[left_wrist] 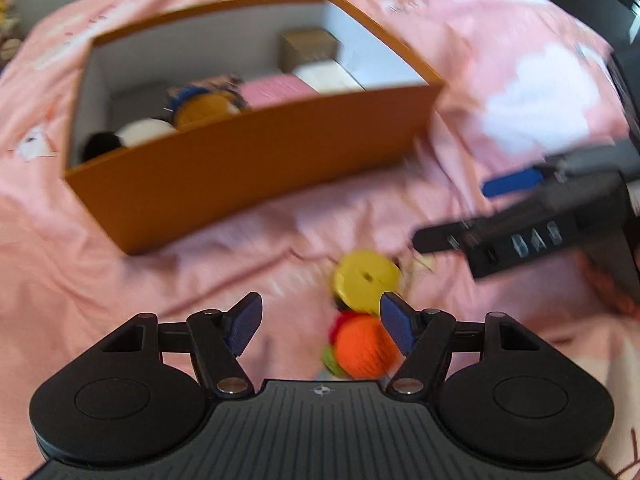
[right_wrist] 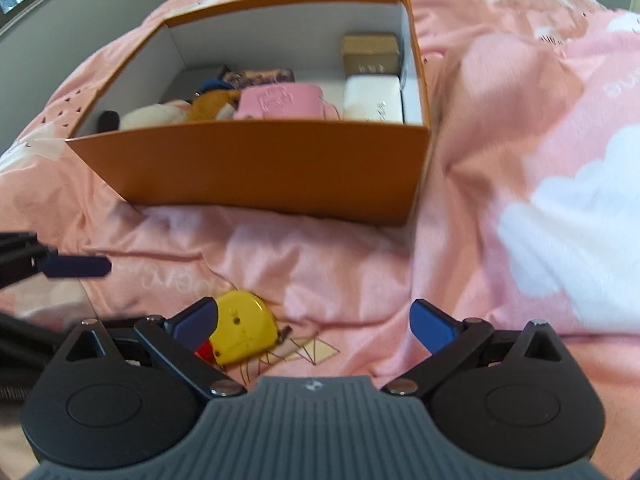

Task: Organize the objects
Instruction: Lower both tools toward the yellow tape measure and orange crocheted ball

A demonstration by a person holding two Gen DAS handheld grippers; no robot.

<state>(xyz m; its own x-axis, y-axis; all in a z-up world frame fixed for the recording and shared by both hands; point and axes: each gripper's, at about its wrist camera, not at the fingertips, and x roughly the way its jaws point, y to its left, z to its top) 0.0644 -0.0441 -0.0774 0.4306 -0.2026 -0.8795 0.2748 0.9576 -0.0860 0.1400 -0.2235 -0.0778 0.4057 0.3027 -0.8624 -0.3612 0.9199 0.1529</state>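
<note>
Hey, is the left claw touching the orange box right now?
Apart. In the left wrist view, the left claw is open, with pink bedding visible between its fingertips and the orange box farther ahead.

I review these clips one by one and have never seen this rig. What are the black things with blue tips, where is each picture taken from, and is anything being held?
They are hand-held tongs, one per hand, each carrying a camera that looks along its blue fingers. One picture looks from the left tongs, the other from the right tongs. Both are open and hold nothing. On the pink bedspread stands an orange box already holding soft toys and small boxes. In front of it lie a yellow tape measure and an orange knitted toy, not yet picked up.
</note>
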